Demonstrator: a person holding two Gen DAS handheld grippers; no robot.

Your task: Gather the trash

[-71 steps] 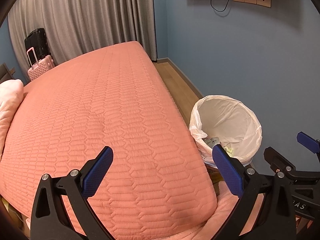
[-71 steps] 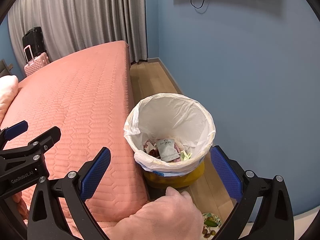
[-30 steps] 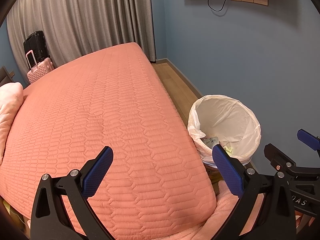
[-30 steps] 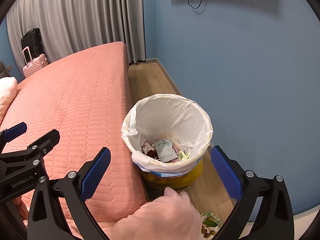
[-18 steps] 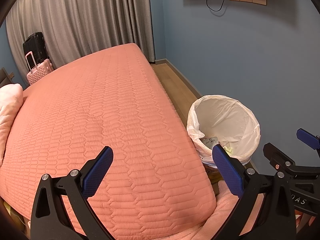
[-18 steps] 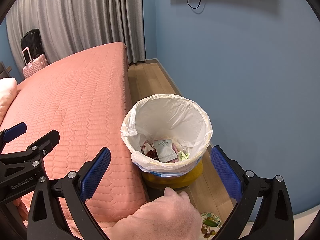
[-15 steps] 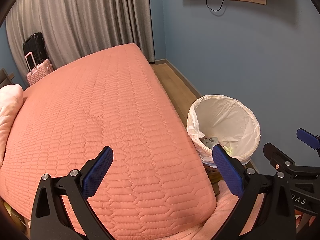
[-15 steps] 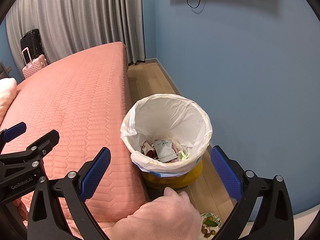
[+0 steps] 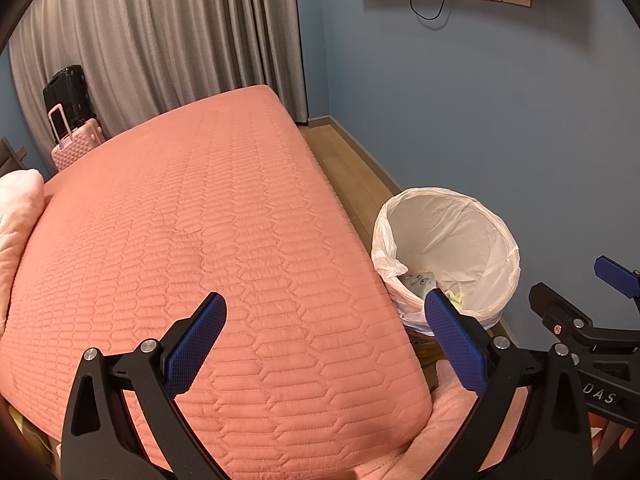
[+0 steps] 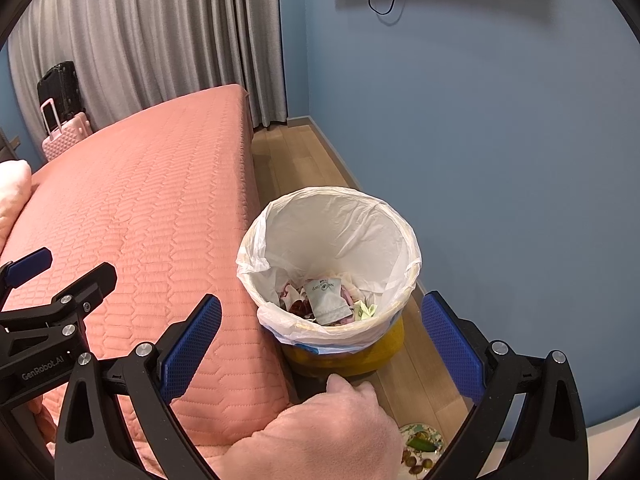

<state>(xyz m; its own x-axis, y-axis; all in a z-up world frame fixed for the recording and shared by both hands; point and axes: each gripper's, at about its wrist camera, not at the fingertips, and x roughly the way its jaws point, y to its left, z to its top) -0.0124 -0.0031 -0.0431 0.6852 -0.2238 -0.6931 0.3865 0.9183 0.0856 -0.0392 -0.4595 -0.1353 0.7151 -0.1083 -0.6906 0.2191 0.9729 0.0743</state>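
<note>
A yellow trash bin lined with a white bag stands on the wood floor between the bed and the blue wall. It holds a grey packet and other scraps. The bin also shows in the left wrist view. My right gripper is open and empty, hovering just above and in front of the bin. My left gripper is open and empty over the bed's near corner, left of the bin. No loose trash shows on the bed.
A salmon quilted bed fills the left. A pink pillow lies at its far left. Suitcases stand by grey curtains. A pink plush fabric lies below the right gripper. A small plate of food scraps sits on the floor.
Both views have drifted very slightly; the bin sits a touch further left in the right wrist view. Both grippers stay open and empty.
</note>
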